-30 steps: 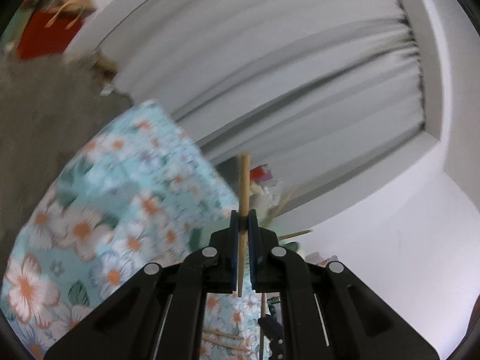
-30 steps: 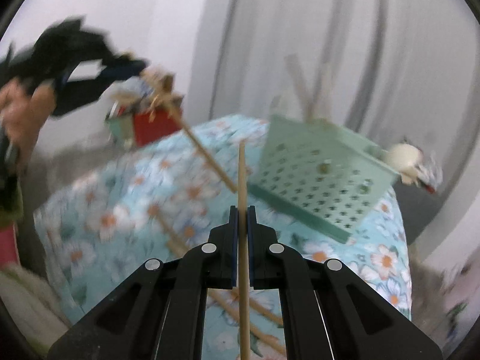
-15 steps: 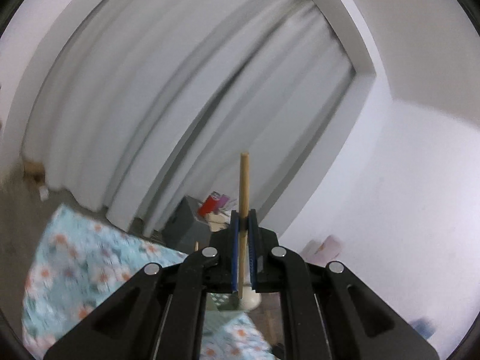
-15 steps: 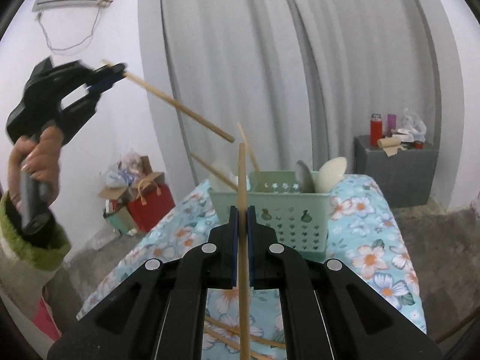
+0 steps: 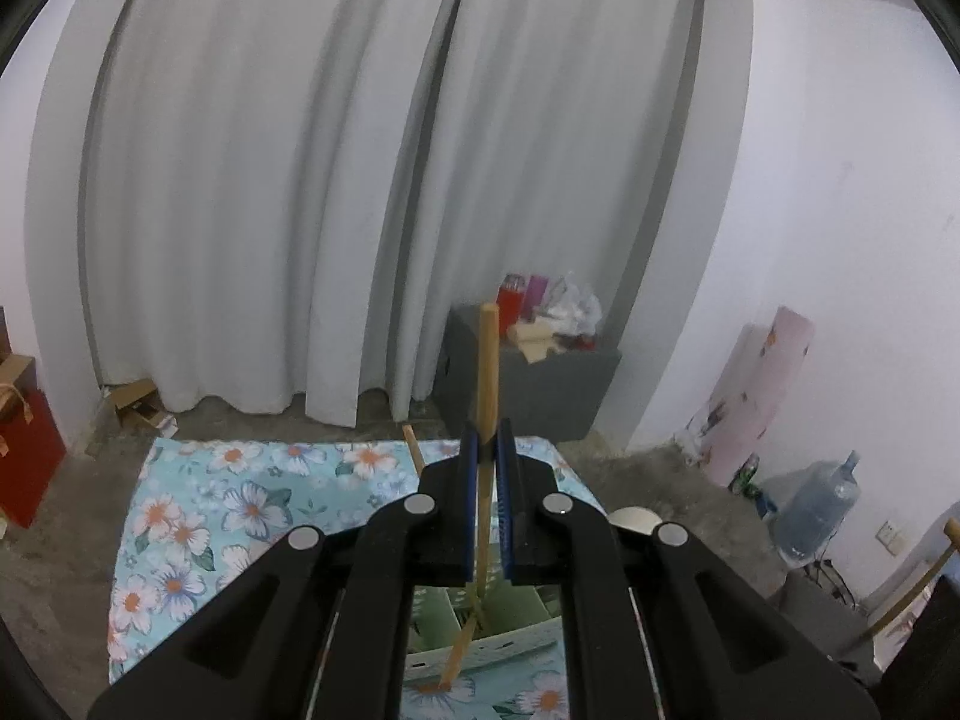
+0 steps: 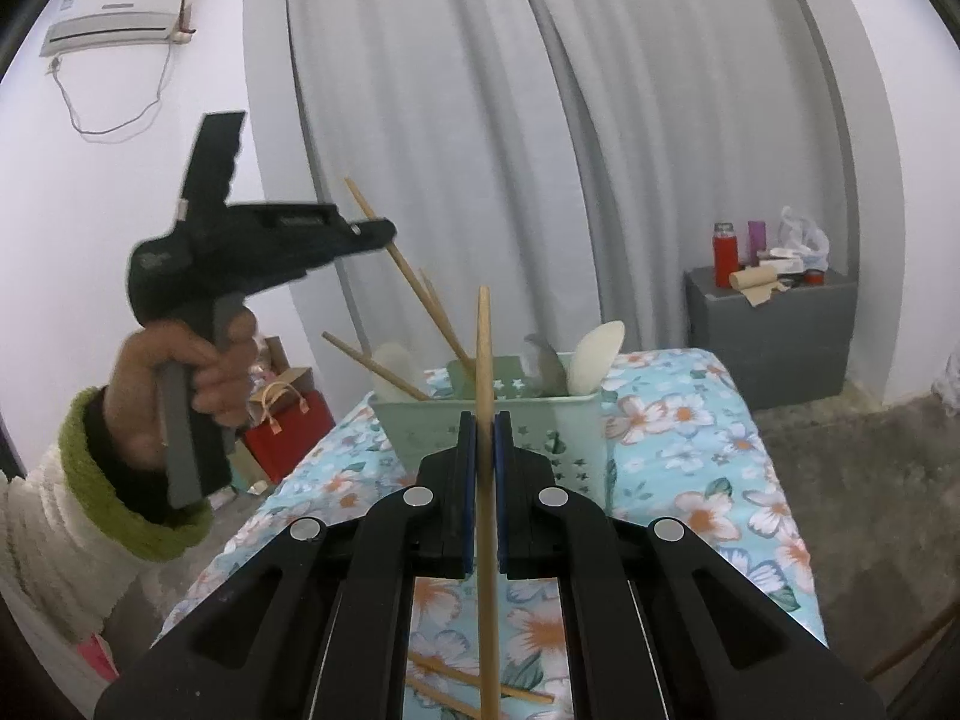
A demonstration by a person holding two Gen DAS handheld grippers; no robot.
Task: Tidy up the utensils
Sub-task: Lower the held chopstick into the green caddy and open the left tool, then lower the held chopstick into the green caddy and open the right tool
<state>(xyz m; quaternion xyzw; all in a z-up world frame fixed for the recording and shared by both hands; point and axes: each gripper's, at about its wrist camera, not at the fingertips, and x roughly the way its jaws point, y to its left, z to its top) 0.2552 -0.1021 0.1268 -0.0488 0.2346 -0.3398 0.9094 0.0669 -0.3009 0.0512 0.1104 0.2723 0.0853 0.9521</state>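
While chopsticks (image 6: pixel 414 276) lean in green basket (image 6: pixel 576 414) — spoons (image 6: pixel 594 357) upright.

A pale green perforated plastic basket (image 6: pixel 510 414) stands upright on the floral cloth, holding slanted wooden chopsticks (image 6: pixel 384 369) and pale spoons (image 6: pixel 591 357). 2 more chopsticks (image 6: pixel 474 687) lie flat nearby.

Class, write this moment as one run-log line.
left gripper: shut on chopstick | right gripper: shut on second chopstick | green basket: ahead on floral cloth
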